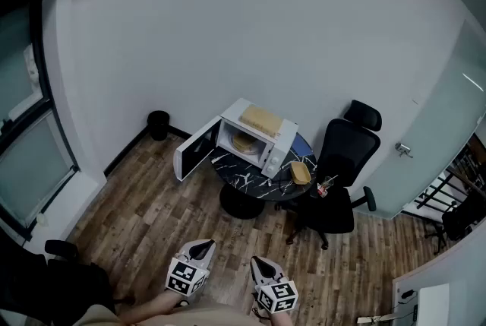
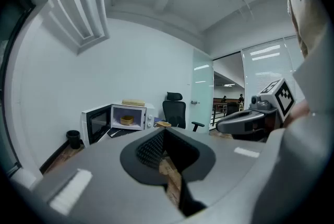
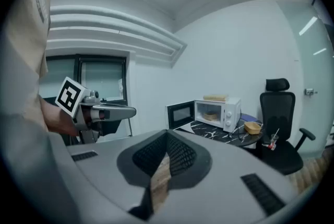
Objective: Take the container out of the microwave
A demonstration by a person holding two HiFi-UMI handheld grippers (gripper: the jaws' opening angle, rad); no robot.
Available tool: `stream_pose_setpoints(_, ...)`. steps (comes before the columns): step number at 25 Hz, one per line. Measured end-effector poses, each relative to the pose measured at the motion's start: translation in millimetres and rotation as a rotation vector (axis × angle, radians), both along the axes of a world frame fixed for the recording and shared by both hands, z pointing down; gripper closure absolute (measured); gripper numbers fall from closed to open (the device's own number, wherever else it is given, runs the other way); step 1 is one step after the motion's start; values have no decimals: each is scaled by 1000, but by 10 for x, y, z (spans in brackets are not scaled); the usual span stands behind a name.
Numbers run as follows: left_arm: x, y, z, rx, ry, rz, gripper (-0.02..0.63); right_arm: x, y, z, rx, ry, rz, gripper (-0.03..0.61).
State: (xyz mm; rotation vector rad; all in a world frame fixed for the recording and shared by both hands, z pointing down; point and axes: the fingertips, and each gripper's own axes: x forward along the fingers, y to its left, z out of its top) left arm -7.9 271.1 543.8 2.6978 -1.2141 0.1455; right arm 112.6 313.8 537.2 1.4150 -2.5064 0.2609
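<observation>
My left gripper (image 1: 200,245) and right gripper (image 1: 258,263) hang low over the plank floor (image 1: 137,210), each with its ribbed dark pads pressed together on nothing, well apart from the work. From the left: a small black bin (image 1: 158,125) by the wall, then the microwave's door (image 1: 194,153) swung wide, a glossy dark pane I judge my left arm could clip on the way in. Inside the boxy white microwave (image 1: 279,150) sits the container (image 1: 244,142), round, shallow and tan. It probably has a thin rim, so jaws that open late or bite off-centre could tip or drag it. A flat tan slab (image 1: 261,119) lies on top. Right of it, on the round black marbled table (image 1: 243,174), a similar tan tray (image 1: 301,172) could be mistaken for my target. The black chair (image 1: 342,165) crowds that side.
</observation>
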Motion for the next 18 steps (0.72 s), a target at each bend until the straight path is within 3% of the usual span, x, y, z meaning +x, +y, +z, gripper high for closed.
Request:
stream_pose_setpoints(8, -201, -146, -9, 13, -17, 70, 606, -315, -340, -114, 34, -83, 26, 571)
stream_pose_setpoints(12, -266, -205, 41, 6, -11, 84, 606, -369, -354, -35, 29, -50, 50, 571)
stream_pose_setpoints(18, -548, -156, 455, -94, -20, 58, 606, -499, -290, 259, -53, -25, 80, 569)
